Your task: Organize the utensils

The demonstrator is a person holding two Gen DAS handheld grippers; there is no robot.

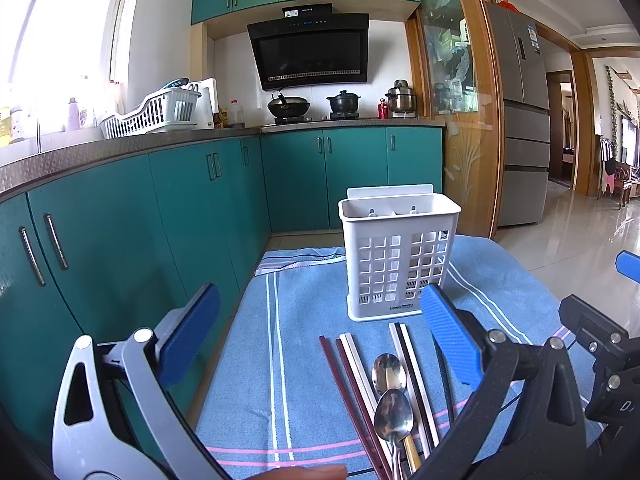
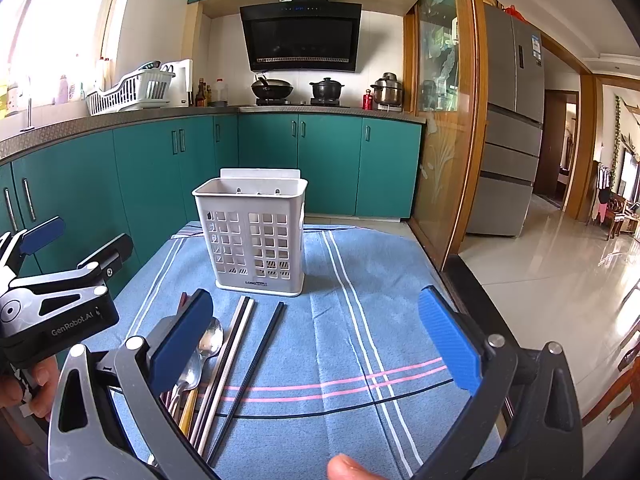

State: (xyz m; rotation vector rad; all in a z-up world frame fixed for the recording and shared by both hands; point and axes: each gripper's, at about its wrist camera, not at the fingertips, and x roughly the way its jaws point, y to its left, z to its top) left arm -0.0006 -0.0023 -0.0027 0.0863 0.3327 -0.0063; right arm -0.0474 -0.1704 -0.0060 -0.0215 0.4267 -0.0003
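Left wrist view, holder: the white utensil caddy (image 1: 400, 256) stands upright on the blue striped towel (image 1: 304, 360), and as far as I can see nothing is poking out the top.
Left wrist view, utensils: chopsticks (image 1: 360, 384) and 2 spoons (image 1: 390, 396) all lie flat on the towel just in front of the caddy.
Left wrist view, left gripper (image 1: 320, 332): jaws spread wide, nothing between them, hovering over the pile.
Right wrist view, holder: same caddy (image 2: 256, 240), interior looks bare from here too.
Right wrist view, utensils: the black chopstick (image 2: 256, 360) sits slightly apart from the rest.
Right wrist view, right gripper (image 2: 316, 340): jaws released, empty, above open towel to the right of the utensils.
Progress: basically 0 done, I'd say. Every piece on the tabletop needs picking up and dropping in.
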